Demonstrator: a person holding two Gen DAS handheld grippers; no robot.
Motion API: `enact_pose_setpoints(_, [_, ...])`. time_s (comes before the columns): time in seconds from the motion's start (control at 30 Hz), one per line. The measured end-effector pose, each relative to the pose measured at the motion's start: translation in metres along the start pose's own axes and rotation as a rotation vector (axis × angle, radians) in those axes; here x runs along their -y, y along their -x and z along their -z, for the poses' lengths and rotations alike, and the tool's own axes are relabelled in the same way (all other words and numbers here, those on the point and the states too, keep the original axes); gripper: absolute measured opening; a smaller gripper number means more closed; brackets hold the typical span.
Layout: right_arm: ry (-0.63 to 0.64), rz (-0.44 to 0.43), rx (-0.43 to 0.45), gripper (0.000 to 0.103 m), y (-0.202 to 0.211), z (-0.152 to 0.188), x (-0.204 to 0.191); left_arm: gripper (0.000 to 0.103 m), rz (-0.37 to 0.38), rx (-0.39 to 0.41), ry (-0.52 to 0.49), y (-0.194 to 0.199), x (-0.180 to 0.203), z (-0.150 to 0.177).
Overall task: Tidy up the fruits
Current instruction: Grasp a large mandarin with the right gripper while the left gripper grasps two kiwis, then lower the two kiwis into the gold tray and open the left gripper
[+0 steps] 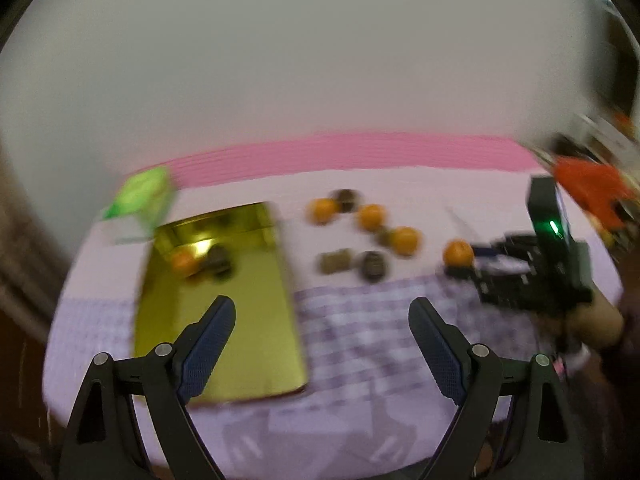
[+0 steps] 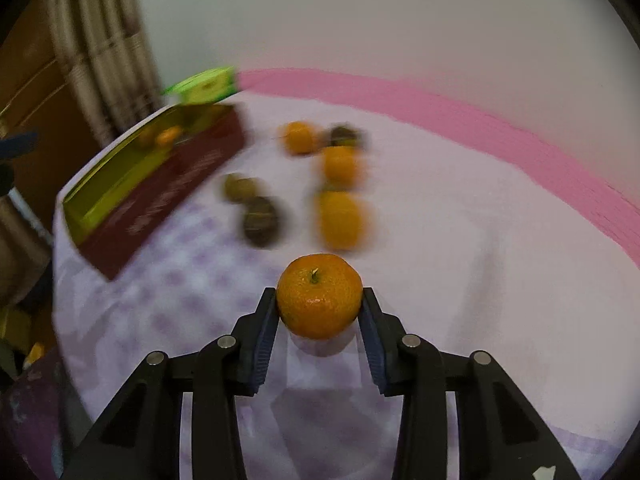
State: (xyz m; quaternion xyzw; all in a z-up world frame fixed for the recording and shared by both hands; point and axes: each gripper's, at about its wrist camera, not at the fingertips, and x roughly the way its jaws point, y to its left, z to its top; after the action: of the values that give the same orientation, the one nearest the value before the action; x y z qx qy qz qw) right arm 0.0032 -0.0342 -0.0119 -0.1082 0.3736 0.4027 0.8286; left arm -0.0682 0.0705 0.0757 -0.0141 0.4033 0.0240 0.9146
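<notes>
Here the right tongs [image 2: 320, 300] clamp a round orange mandarin [image 2: 319, 296] above the lilac-clothed counter [image 2: 460, 280].
The left tongs [image 1: 322, 312] gape wide, empty, near a gold rectangular tray [image 1: 224, 320]; a pale wall rises behind.

Stem-up orange [image 2: 319, 297] btwn pads, others loose on cloth

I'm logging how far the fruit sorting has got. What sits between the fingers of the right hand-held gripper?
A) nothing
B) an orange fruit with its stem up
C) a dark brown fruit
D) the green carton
B: in the right wrist view the right hand-held gripper has both pads against the sides of an orange fruit, stem upward, over the tablecloth.
</notes>
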Motion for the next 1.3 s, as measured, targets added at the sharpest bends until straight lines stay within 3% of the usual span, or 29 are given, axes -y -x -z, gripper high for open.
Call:
enact_pose_setpoints(0.17, [-0.106, 0.134, -0.004, 0.037, 0.017, 0.018, 0.069, 0.088, 0.192, -0.095, -0.182, -0.045, 0.017, -0.026])
enact_pose_setpoints(0.27, [-0.143, 0.146, 0.000, 0.037, 0.018, 0.030, 0.087, 0.088, 0.240, -0.164, -0.320, -0.076, 0.020, -0.036])
enact_pose_setpoints(0.4, [-0.182, 0.141, 0.025, 0.038, 0.015, 0.039, 0.092, 0.088, 0.315, -0.270, -0.394, -0.109, 0.016, -0.053])
enact_pose_setpoints(0.6, [-0.208, 0.147, 0.034, 0.038, 0.013, 0.036, 0.090, 0.088, 0.354, -0.376, -0.519, -0.150, 0.012, -0.064])
enact_pose_setpoints(0.73, [-0.213, 0.140, 0.031, 0.038, 0.012, 0.038, 0.092, 0.076, 0.367, -0.456, -0.553, -0.184, 0.005, -0.062])
enact_pose_setpoints(0.83, [-0.207, 0.146, 0.028, 0.038, 0.011, 0.037, 0.091, 0.064, 0.440, -0.513, -0.561, -0.202, -0.001, -0.058])
enact_pose_setpoints(0.87, [-0.205, 0.149, 0.027, 0.038, 0.011, 0.037, 0.091, 0.056, 0.447, -0.522, -0.566, -0.206, -0.002, -0.057])
enact_pose_setpoints(0.93, [-0.211, 0.147, 0.027, 0.039, 0.011, 0.037, 0.091, 0.056, 0.422, -0.509, -0.591, -0.213, -0.004, -0.057])
enact_pose_setpoints(1.03, [-0.216, 0.146, 0.028, 0.039, 0.011, 0.037, 0.091, 0.054, 0.466, -0.487, -0.574, -0.214, -0.012, -0.063])
enact_pose_setpoints(1.07, [-0.218, 0.148, 0.028, 0.039, 0.011, 0.037, 0.091, 0.049, 0.470, -0.482, -0.573, -0.214, -0.014, -0.064])
enact_pose_setpoints(1.23, [-0.228, 0.153, 0.027, 0.040, 0.010, 0.036, 0.090, 0.026, 0.383, -0.450, -0.618, -0.214, -0.016, -0.057])
enact_pose_setpoints(1.3, [-0.232, 0.153, 0.029, 0.040, 0.009, 0.036, 0.090, 0.026, 0.351, -0.440, -0.634, -0.211, -0.014, -0.053])
